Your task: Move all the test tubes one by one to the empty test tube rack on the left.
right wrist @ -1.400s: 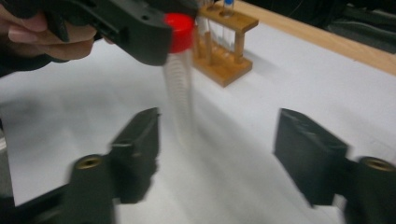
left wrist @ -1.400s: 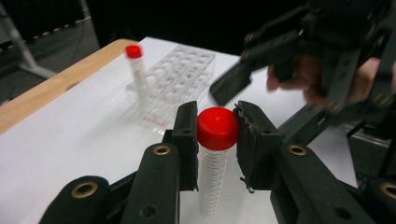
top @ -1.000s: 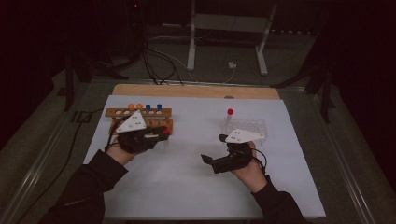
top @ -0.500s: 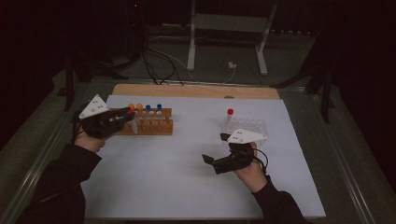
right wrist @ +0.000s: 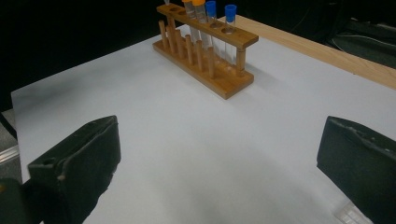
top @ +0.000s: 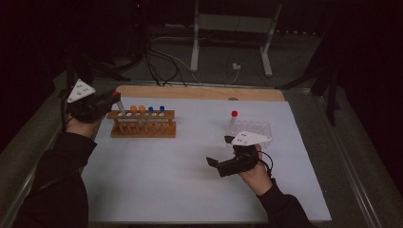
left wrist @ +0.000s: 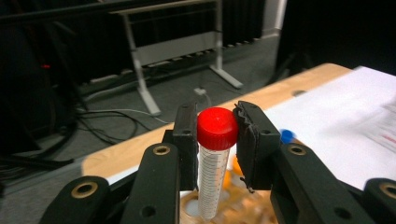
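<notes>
Resting low in the high view, right of centre, the right gripper (top: 219, 166) has its jaws wide apart and holds nothing; it lies just above the white tabletop (top: 190, 185). Behind it, near its hand, a red-capped tube stands in a clear rack (top: 252, 127). Farther back, at the left edge of the frame, the left gripper (top: 113, 97) is clamped on a red-capped tube (left wrist: 214, 158), its pads pressing both sides of the cap. This tube hangs nearly upright, cap up, its long axis vertical, over the left end of the wooden rack (top: 142, 124), which carries orange-capped and blue-capped tubes.
</notes>
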Motion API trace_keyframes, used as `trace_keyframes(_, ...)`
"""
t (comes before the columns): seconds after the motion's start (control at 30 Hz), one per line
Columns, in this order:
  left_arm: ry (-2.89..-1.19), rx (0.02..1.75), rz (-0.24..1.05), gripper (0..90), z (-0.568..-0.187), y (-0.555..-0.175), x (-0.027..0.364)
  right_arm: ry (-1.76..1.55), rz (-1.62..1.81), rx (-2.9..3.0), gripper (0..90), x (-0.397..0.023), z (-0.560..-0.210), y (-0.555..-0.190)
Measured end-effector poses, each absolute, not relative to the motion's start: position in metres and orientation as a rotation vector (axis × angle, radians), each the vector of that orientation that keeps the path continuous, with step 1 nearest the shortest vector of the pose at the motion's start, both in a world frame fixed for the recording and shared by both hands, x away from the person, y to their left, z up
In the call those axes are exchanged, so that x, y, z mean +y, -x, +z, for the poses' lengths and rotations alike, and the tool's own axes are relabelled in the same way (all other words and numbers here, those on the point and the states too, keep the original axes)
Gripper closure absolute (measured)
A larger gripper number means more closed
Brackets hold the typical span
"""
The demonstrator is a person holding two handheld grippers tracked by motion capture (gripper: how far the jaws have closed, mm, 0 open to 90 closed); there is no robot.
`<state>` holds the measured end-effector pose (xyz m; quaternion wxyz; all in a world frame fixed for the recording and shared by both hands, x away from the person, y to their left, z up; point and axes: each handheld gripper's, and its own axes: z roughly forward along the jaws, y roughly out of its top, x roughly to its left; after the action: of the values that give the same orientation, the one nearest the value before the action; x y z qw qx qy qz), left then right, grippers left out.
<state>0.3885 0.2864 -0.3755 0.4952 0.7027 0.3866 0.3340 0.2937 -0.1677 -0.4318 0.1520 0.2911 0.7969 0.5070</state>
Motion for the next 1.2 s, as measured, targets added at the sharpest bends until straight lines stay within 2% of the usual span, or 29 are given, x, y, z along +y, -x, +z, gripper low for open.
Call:
trace_keyframes(0.2, -1.683, 0.984, 0.818, 71.9, -0.391, -0.404, 0.284, -0.84, 1.452, 2.289, 0.0, -0.169, -0.433, -0.294)
trace_keyframes(0.67, -1.71, 1.07, 0.744, 71.9, -0.438, -0.418, 0.281, -0.86, 1.453, 2.29, 0.0, -0.174, -0.435, -0.297)
trace_keyframes(1.2, -1.746, 1.106, 0.705, 71.5, -0.451, -0.42, 0.281, -0.864, 1.456, 2.286, 0.0, -0.176, -0.433, -0.297)
